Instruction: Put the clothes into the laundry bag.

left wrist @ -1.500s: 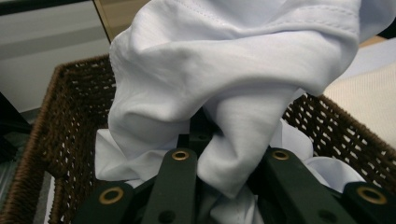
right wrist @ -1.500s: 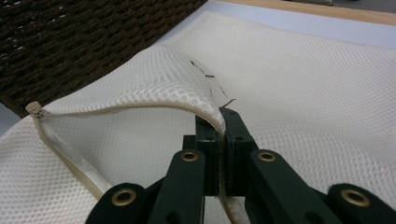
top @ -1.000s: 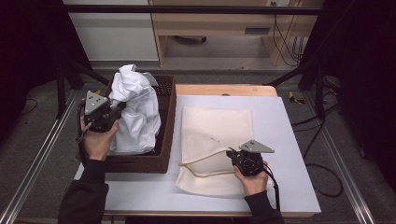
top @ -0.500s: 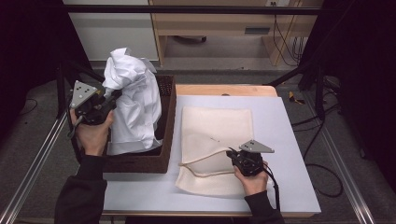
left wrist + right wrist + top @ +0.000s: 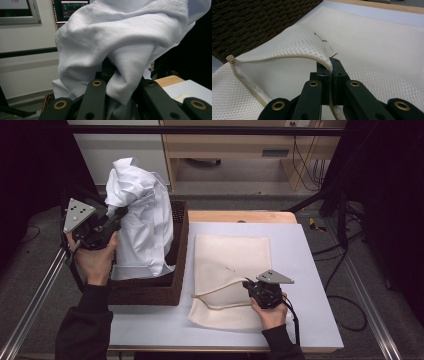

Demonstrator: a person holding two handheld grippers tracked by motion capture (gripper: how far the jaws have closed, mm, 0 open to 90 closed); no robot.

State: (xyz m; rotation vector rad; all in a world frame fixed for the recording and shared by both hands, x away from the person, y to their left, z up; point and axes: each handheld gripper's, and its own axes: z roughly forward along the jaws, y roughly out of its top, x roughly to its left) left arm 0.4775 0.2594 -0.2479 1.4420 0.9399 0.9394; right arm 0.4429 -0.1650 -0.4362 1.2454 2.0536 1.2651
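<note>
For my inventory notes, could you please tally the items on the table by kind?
White cloth garment: 1
Cream mesh zip bag: 1
Dark brown woven basket: 1
Total: 3

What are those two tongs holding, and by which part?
The left tongs pinch a bunched fold of the white shirt, lifted over the basket. The right tongs clamp the zipper edge of the mesh bag.

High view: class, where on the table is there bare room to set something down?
Free: the strip right of the mesh bag, and the front edge of the table before the basket. Crowded: the basket, holding the white garment.
</note>
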